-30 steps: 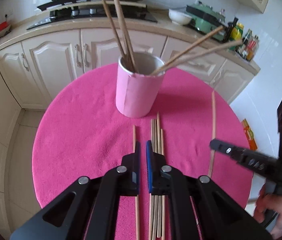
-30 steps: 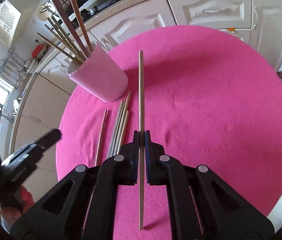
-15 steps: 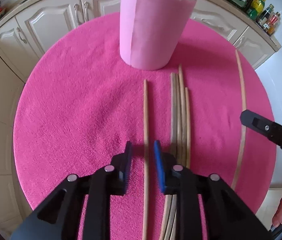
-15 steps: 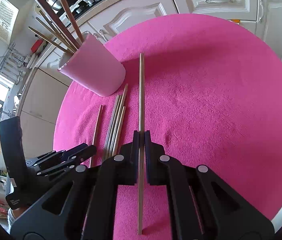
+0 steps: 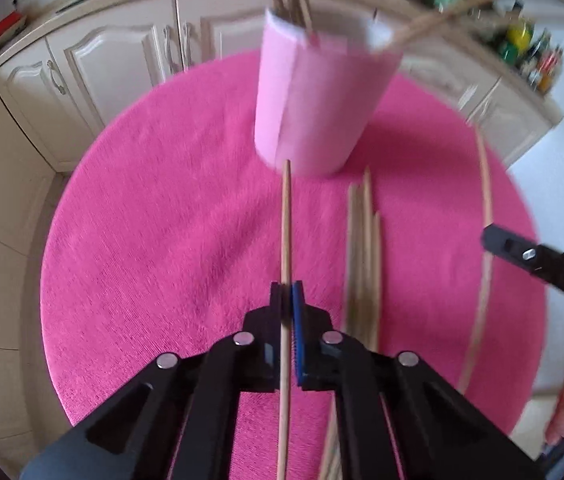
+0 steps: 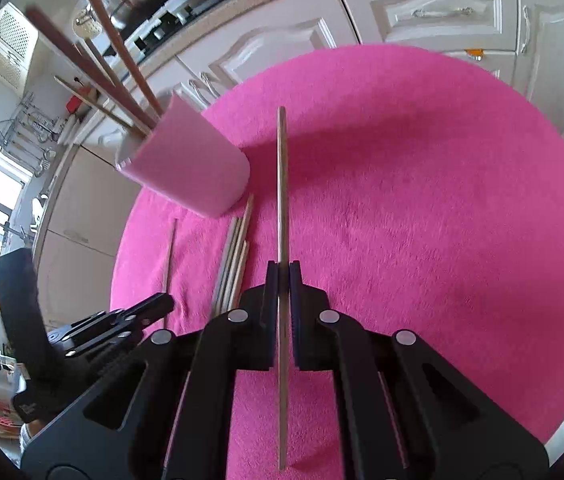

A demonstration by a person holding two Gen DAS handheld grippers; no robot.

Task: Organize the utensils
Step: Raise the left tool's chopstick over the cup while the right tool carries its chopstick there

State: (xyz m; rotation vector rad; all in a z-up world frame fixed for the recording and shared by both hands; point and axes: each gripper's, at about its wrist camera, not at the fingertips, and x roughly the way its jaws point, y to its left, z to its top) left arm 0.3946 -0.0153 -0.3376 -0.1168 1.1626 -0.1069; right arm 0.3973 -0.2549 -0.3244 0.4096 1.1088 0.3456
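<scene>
Pink tablecloth (image 5: 154,240) | holder (image 5: 317,104) ahead | loose chopsticks (image 5: 363,248) between | both jaws clenched on chopsticks

Cup (image 5: 317,108) of sticks on round table (image 5: 162,240), bundle of chopsticks (image 5: 363,248) lying just before it, cabinets (image 5: 122,64) behind

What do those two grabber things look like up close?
Both are black plastic. The left gripper has two flat fingers, one with a blue ridged pad, and round silver bolts. The right gripper looks the same, with cut-out holes in its arms.
</scene>
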